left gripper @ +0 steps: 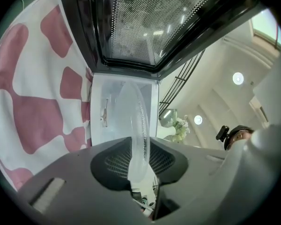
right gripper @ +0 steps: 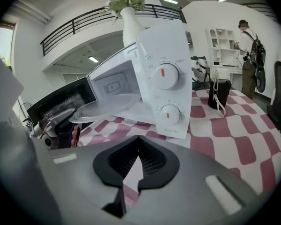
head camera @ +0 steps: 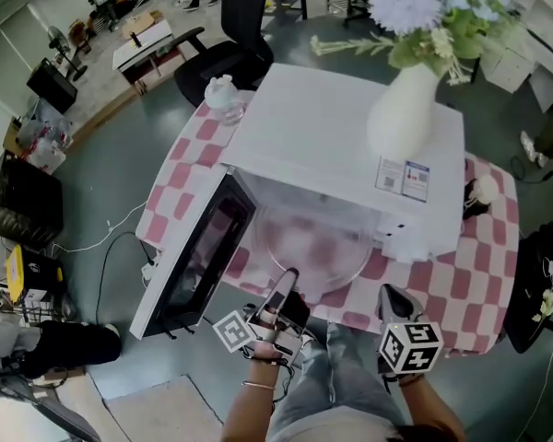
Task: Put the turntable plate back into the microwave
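Observation:
The clear glass turntable plate [head camera: 313, 245] sticks halfway out of the open white microwave [head camera: 350, 136], level at the mouth of the cavity. My left gripper [head camera: 281, 291] is shut on the plate's near rim. In the left gripper view the plate [left gripper: 136, 121] stands edge-on between the pads, with the cavity behind it. My right gripper [head camera: 394, 304] hovers over the table's front edge, right of the plate, shut and empty. The right gripper view shows its jaws [right gripper: 138, 162] together, the plate [right gripper: 105, 104] and the left gripper [right gripper: 51, 125] at the left.
The microwave door [head camera: 198, 256] hangs open to the left. A white vase with flowers [head camera: 405, 99] stands on the microwave. On the pink checkered tablecloth [head camera: 470, 284] sits a black object [head camera: 475, 201] at the right. A person [right gripper: 249, 55] stands far back.

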`<state>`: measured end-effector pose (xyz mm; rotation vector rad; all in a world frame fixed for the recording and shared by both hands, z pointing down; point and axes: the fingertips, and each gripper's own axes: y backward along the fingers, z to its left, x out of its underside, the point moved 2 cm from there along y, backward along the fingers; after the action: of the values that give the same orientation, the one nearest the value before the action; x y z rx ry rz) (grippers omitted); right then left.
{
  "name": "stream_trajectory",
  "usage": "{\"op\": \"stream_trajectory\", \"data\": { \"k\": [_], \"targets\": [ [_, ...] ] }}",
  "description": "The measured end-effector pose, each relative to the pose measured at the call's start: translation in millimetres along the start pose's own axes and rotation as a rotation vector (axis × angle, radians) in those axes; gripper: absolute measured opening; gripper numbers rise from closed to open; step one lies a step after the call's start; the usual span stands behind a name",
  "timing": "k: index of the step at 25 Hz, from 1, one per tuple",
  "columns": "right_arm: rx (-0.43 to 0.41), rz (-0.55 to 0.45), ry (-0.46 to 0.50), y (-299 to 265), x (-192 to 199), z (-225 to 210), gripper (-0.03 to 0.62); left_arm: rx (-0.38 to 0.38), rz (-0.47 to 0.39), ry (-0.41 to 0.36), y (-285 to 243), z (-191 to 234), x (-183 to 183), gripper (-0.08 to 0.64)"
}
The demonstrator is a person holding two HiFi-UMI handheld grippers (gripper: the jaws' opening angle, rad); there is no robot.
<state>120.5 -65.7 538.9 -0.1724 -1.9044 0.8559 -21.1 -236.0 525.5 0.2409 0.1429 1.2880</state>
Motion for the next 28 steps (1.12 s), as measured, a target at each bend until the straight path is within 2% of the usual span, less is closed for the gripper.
{"op": "stream_trajectory", "data": {
  "k": [5,15,28],
  "targets": [
    [0.020,0.007,-0.011,-0.9,9.4,-3.1,0.011,-0.008,-0.004,0.001,-8.5,2.2,-3.8,0.086],
    [0.063,0.047,0.017,-12.3,24.7,-8.4,0.011,-0.018,0.011,-0.051,-37.7,12.4,-9.3,0.088],
    [0.093,0.061,0.018,-24.5,18.9,-13.0,0.011,0.005,-0.026,-0.017,-63.7,16.3,-20.2,0.091]
  ]
}}
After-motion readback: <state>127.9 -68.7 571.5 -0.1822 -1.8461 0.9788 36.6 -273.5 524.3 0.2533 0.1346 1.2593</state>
